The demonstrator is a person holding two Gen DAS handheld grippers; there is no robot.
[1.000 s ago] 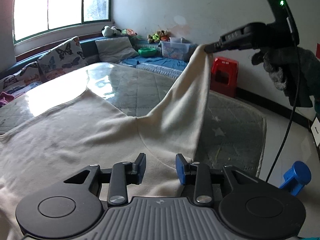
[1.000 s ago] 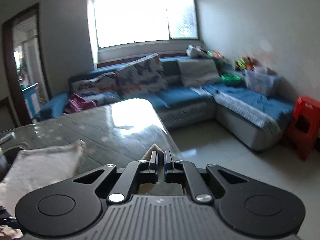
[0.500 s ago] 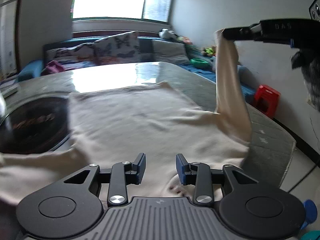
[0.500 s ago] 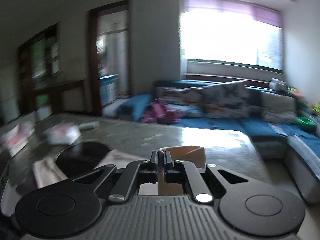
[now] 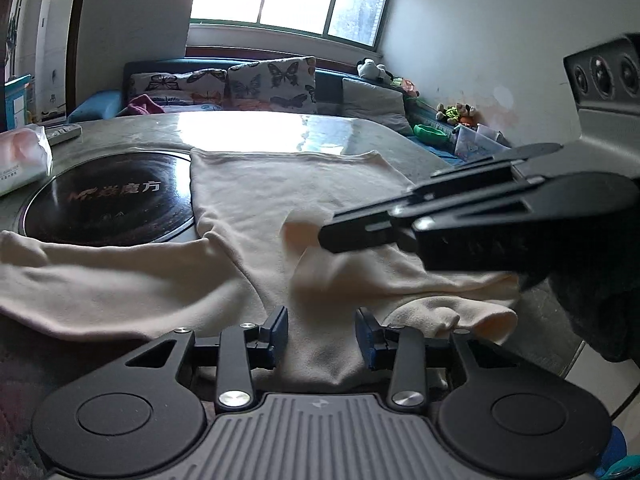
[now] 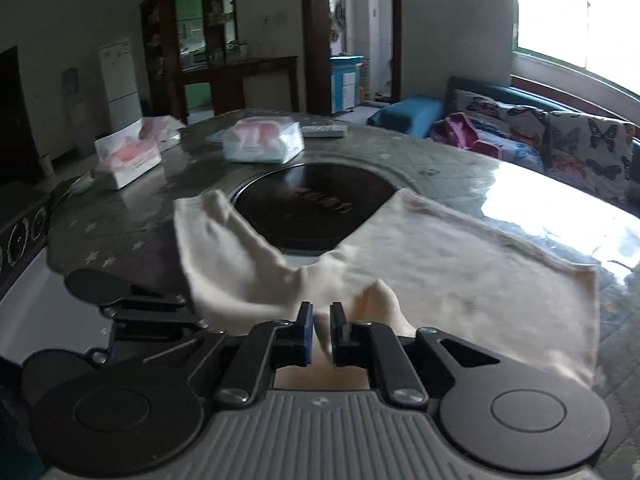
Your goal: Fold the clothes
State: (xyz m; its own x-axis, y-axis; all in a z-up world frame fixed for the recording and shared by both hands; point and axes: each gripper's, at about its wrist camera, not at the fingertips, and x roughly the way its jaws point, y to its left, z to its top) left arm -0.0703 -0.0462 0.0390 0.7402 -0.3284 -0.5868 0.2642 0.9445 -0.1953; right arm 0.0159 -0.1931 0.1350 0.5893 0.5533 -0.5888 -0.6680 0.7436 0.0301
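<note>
A cream long-sleeved garment (image 5: 280, 184) lies spread on the round stone table (image 5: 360, 128); it also shows in the right wrist view (image 6: 460, 264). My left gripper (image 5: 322, 334) is open and empty, low over the garment's near edge. My right gripper (image 6: 321, 334) is shut on a fold of the cream sleeve and holds it low over the garment's body. From the left wrist view the right gripper (image 5: 332, 240) comes in from the right. The other sleeve (image 6: 216, 240) lies out towards the left.
A black round hotplate (image 5: 108, 200) is set in the table's middle, partly under the garment. Tissue packs (image 6: 262, 142) and a remote (image 6: 324, 131) lie on the far side. A sofa with butterfly cushions (image 5: 268, 80) stands beyond the table.
My right gripper has swung the held sleeve from high at the right down and inward over the garment's body. The left gripper has turned towards the table's middle and stays open.
</note>
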